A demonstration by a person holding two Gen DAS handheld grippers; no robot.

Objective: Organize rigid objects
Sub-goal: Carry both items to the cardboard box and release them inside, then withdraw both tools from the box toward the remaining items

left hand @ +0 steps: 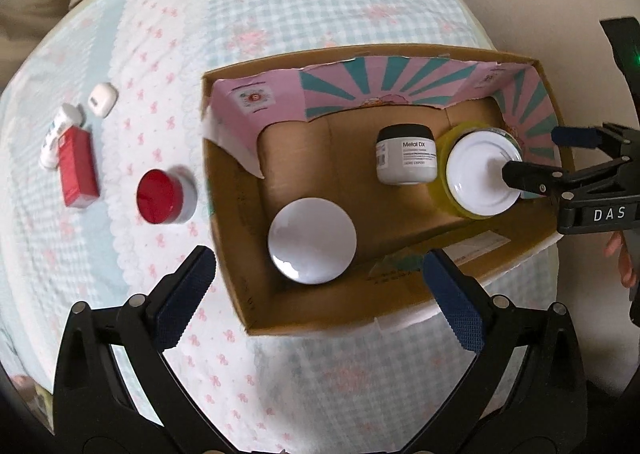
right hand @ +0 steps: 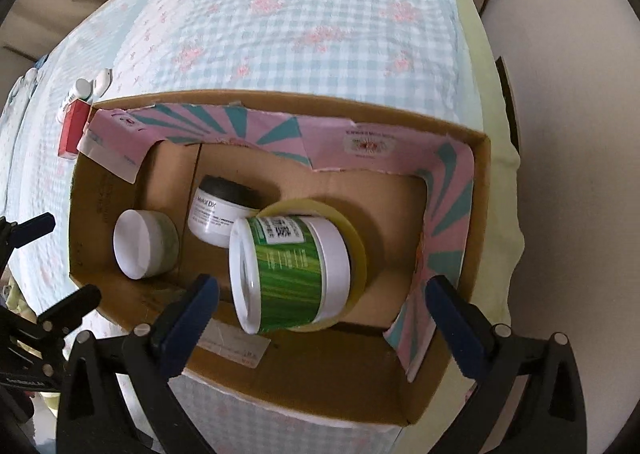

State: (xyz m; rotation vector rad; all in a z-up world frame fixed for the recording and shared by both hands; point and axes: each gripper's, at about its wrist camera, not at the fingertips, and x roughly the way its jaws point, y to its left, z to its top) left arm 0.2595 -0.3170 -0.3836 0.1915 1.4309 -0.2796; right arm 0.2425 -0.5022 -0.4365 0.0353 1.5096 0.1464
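While three jars sit in the cardboard box (left hand: 224,222) | green jar (right hand: 292,274) mid-frame on a tape roll (right hand: 356,254) | left gripper (left hand: 316,286), right gripper (right hand: 320,306) both spread, empty | red-lidded jar (left hand: 166,196), red box (left hand: 78,170), apparently two small white items left, mid-left.

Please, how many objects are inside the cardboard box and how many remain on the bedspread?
In box: 4 (white-lidded jar, grey-capped Metal DX jar, green-labelled tub, yellow tape roll)
On bedspread: 4 (red-lidded jar, red carton, white tube, white earbud case)
Total: 8
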